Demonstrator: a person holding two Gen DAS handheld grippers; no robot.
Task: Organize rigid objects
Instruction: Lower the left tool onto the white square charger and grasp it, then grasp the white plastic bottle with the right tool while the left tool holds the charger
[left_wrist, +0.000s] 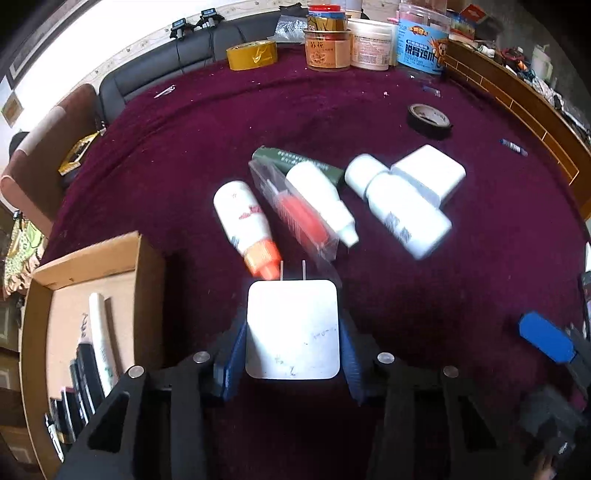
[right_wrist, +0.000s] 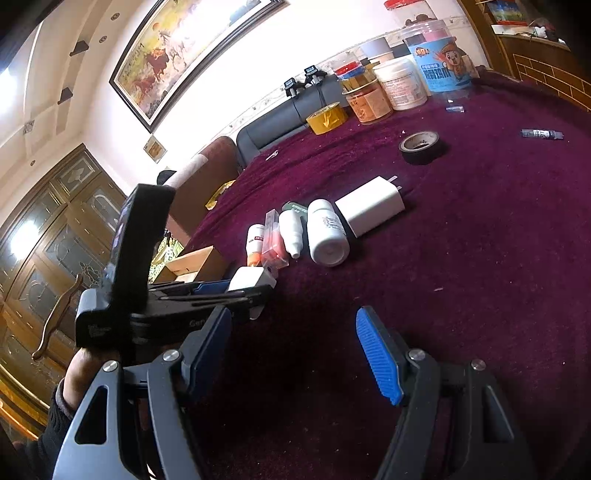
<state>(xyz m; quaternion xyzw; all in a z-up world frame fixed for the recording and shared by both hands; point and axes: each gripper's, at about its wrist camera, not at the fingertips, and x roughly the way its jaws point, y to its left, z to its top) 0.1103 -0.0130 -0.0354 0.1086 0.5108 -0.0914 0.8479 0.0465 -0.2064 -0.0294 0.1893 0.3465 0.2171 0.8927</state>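
Note:
My left gripper is shut on a white plug charger, held above the purple cloth, prongs pointing away; it also shows in the right wrist view. Ahead lie an orange-capped white bottle, a clear case with an orange item, a white dropper bottle, a green box, a large white bottle and a second white charger. A cardboard box with several items stands at left. My right gripper is open and empty over the cloth.
Black tape roll, yellow tape roll and several jars stand at the far side. A small tube lies at right. A wooden ledge runs along the right edge.

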